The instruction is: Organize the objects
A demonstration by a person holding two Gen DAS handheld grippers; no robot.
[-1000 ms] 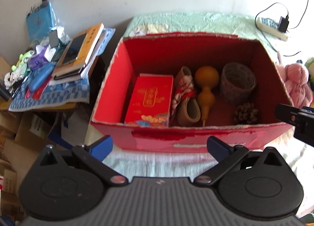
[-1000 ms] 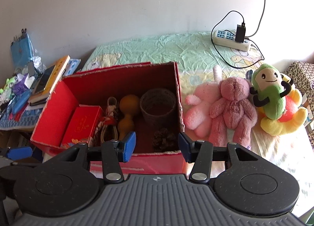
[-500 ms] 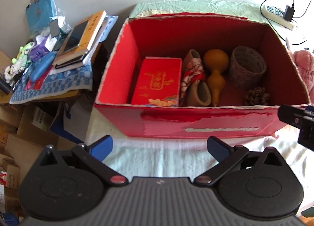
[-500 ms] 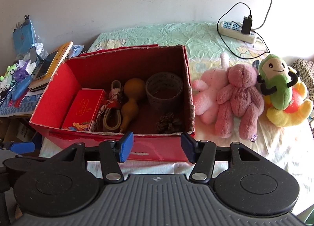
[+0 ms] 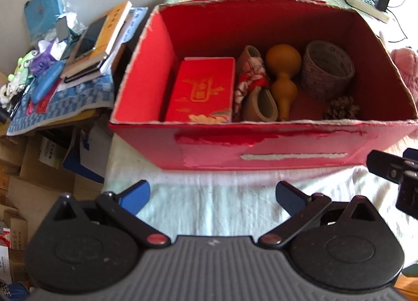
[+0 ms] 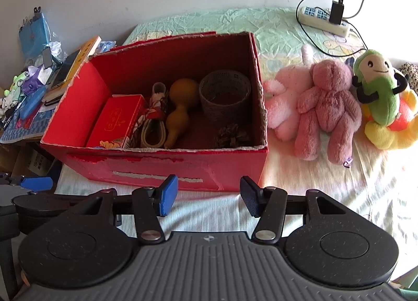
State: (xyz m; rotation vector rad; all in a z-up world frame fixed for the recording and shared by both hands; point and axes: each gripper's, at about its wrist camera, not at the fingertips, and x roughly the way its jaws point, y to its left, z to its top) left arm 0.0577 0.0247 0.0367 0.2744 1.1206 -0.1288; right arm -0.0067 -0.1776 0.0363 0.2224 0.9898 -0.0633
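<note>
A red cardboard box [image 5: 263,148] [image 6: 167,167] stands open on the bed. It holds a red gift box [image 5: 202,90], a rolled cloth bundle [image 5: 252,78], a brown gourd [image 5: 283,71] [image 6: 180,102], a woven cup [image 5: 326,71] [image 6: 224,97] and a pine cone [image 5: 341,110]. My left gripper [image 5: 213,195] is open and empty in front of the box. My right gripper [image 6: 209,193] is open and empty near the box's front right corner. Right of the box lie a pink plush rabbit [image 6: 283,101], a mauve teddy bear [image 6: 327,102] and a green-and-yellow plush [image 6: 384,97].
A cluttered side table [image 5: 56,107] with books [image 5: 102,39], a phone and small toys stands left of the bed. Cardboard boxes [image 5: 23,170] sit below it. A power strip [image 6: 325,20] with a charger and cables lies at the bed's far right. The wall is behind.
Both grippers have pulled back and risen, so the box sits farther away and I look more steeply into it. Both stay open. Nothing in the box has moved.
</note>
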